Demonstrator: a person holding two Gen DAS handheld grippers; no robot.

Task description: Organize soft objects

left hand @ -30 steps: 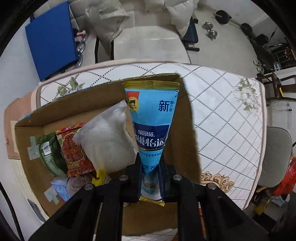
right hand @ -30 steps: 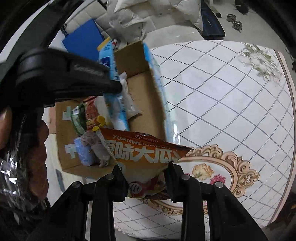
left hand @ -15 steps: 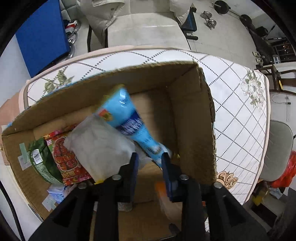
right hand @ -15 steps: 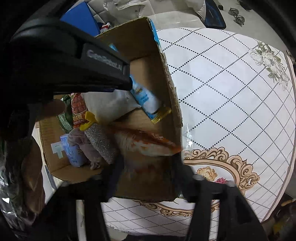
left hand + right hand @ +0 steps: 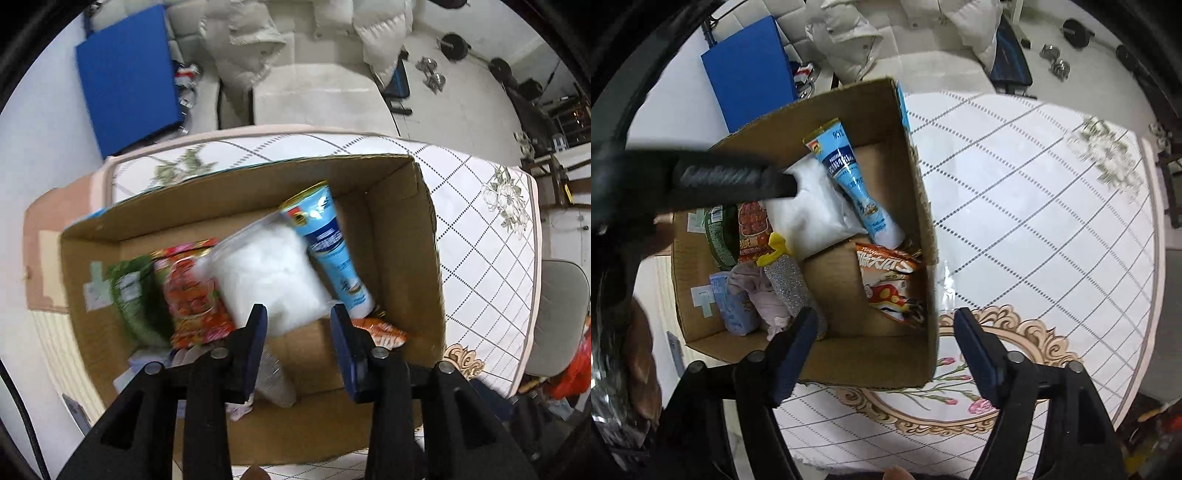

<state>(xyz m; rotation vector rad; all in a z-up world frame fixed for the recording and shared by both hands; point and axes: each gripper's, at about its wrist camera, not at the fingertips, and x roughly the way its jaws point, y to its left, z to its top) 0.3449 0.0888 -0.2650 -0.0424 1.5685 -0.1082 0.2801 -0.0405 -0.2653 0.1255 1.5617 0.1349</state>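
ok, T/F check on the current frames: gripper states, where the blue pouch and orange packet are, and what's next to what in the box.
1. Both grippers, left and right, are open and empty. True.
2. The blue pouch lies on the table beside the box. False: it lies inside the cardboard box.
3. The orange snack packet sits against the box's right wall. True.
4. The white bag lies right of the blue pouch. False: left of it.

Even indoor light, soft shadows; strong fisheye bending, dark corners; motion blur on box contents, left view.
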